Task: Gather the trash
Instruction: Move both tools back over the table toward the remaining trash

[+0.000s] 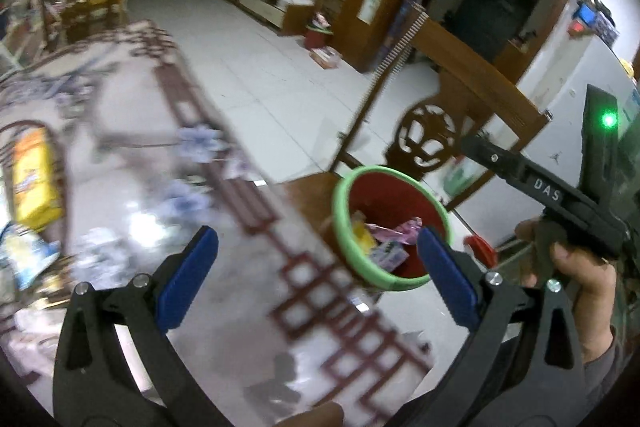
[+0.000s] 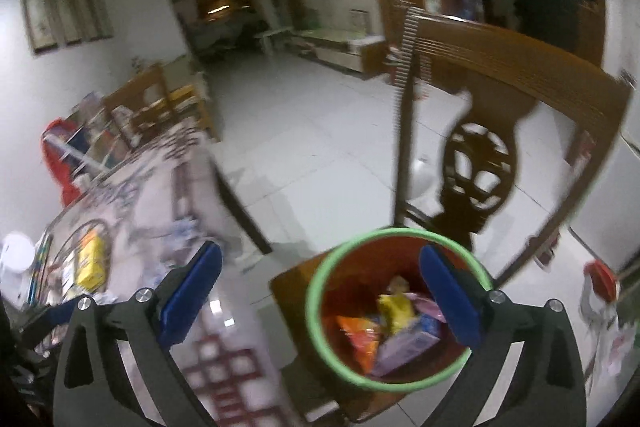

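A red bin with a green rim (image 1: 340,227) (image 2: 316,323) stands on a wooden chair seat beside the table. It holds several wrappers, yellow (image 2: 396,311), orange (image 2: 360,339) and pink (image 1: 396,231). My left gripper (image 1: 318,279) is open and empty above the table edge, left of the bin. My right gripper (image 2: 320,303) is open and empty above the bin; its body (image 1: 560,195) shows at the right of the left wrist view. A yellow packet (image 1: 34,183) (image 2: 90,263) and more wrappers (image 1: 28,259) lie on the table at the left.
The table (image 1: 224,291) has a patterned cloth with a dark red border. A carved wooden chair back (image 2: 480,163) rises behind the bin. White tiled floor (image 1: 260,67) lies beyond. A red object (image 2: 600,279) sits on the floor at the right.
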The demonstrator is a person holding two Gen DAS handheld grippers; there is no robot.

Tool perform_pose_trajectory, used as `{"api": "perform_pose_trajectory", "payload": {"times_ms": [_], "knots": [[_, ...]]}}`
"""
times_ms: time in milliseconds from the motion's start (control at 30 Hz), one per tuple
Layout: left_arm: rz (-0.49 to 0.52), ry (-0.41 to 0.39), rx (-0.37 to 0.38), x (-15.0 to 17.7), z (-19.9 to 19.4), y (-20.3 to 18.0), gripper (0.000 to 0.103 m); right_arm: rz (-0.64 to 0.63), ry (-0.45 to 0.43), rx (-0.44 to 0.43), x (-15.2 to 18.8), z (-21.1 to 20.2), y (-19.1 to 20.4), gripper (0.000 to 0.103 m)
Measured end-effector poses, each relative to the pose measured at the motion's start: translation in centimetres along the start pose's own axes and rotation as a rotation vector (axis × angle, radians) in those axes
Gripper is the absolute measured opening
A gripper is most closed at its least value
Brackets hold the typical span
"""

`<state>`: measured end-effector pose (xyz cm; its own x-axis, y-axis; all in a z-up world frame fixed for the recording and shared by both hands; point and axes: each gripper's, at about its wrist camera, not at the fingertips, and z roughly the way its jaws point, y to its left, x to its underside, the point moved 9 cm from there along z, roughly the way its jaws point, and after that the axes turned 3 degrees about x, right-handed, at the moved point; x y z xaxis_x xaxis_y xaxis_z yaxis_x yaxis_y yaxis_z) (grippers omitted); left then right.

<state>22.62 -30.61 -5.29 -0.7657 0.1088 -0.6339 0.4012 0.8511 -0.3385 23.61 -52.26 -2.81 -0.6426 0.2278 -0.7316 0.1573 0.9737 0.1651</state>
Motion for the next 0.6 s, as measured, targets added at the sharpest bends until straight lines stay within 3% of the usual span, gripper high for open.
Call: {"api": "perform_pose_trajectory", "payload": {"times_ms": [333,600], "knots": [[-0.094,-0.079,-0.141,2.2,-9.1,9.9,0.098,-0.15,0.022,-0.158,1.2,0.0,12.4,0.096],[-0.168,-0.11,-0.232,4.1,-14.4,17.4,0.098,-0.278,0.056,-0.229,3.2,0.4,21.2,0.096]]}}
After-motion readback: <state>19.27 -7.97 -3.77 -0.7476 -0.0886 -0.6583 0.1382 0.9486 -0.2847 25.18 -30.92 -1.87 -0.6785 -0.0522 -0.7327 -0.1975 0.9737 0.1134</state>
